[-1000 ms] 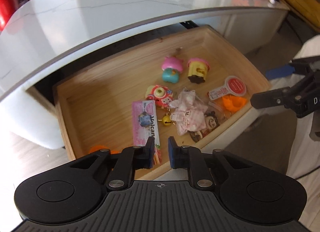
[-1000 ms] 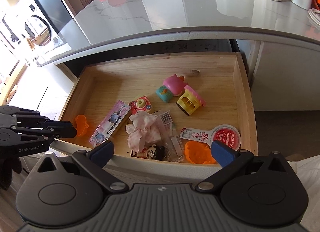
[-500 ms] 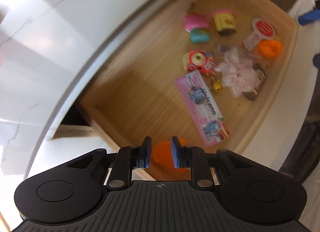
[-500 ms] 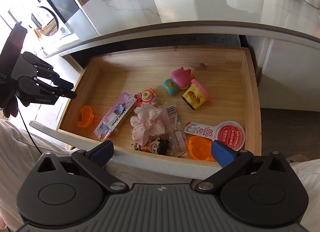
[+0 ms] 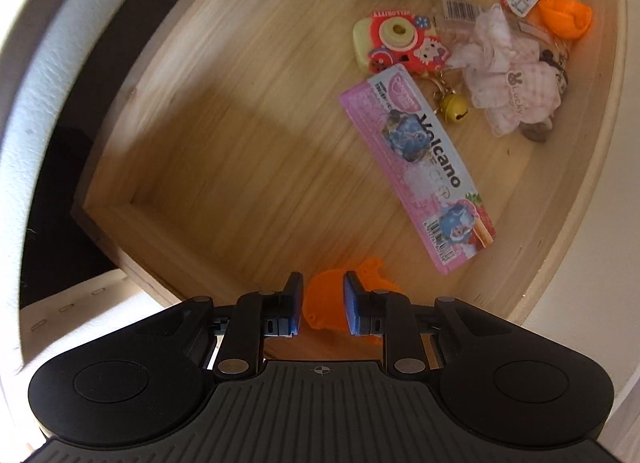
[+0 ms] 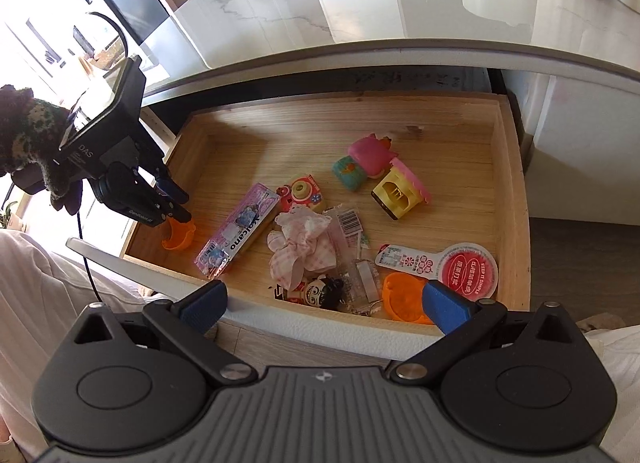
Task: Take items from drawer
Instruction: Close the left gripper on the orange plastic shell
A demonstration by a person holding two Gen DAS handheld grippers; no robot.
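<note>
Orange toy (image 5: 326, 297) low in frame between parted left gripper (image 5: 320, 309) fingers, ungrasped; may slip if closing off-centre.

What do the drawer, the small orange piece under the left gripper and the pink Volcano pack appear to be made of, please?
Drawer: pale wood, matt, with visible grain.
Orange piece: probably moulded plastic, with even bright colour and a thin curved wall; slightly blurred.
Volcano pack: glossy printed card or film, flat with a barcode; which one is unclear.
Left gripper: black plastic, blue pads.
</note>
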